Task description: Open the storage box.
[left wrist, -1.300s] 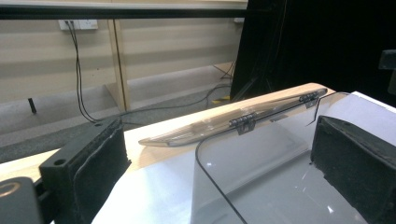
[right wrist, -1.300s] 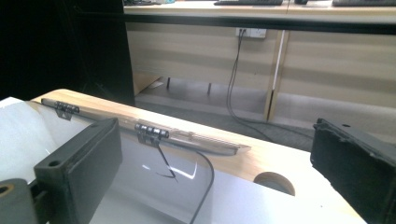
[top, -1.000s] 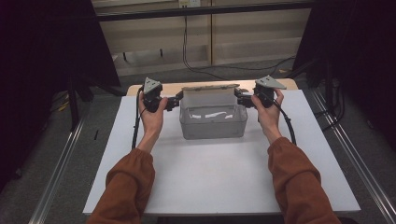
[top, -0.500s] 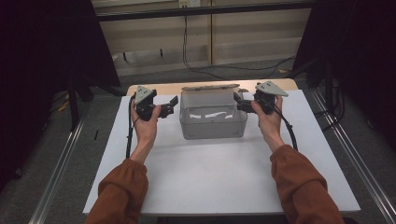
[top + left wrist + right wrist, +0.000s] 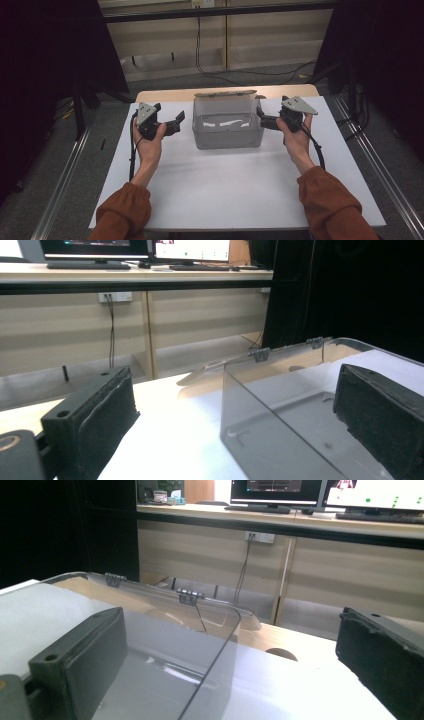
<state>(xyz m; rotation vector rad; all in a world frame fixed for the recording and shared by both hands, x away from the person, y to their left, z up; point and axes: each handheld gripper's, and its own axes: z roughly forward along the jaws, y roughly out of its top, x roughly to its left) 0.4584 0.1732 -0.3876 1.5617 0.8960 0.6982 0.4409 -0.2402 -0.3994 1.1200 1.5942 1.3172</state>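
Both grippers gape wide, holding nothing. The left gripper (image 5: 176, 121) hangs at nine o'clock of the clear box (image 5: 227, 126), apart; the right gripper (image 5: 261, 118) at three o'clock, just beside its wall.

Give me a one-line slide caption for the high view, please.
Two hand-held grippers, left gripper and right gripper, flank an open clear plastic box on a white table.

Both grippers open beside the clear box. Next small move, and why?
Probably bring the left gripper in toward the clear box. Its jaws are open and stand apart from the box's left wall, while the right gripper already sits at the right wall, its open jaws astride it. The hinged lid lies open behind.
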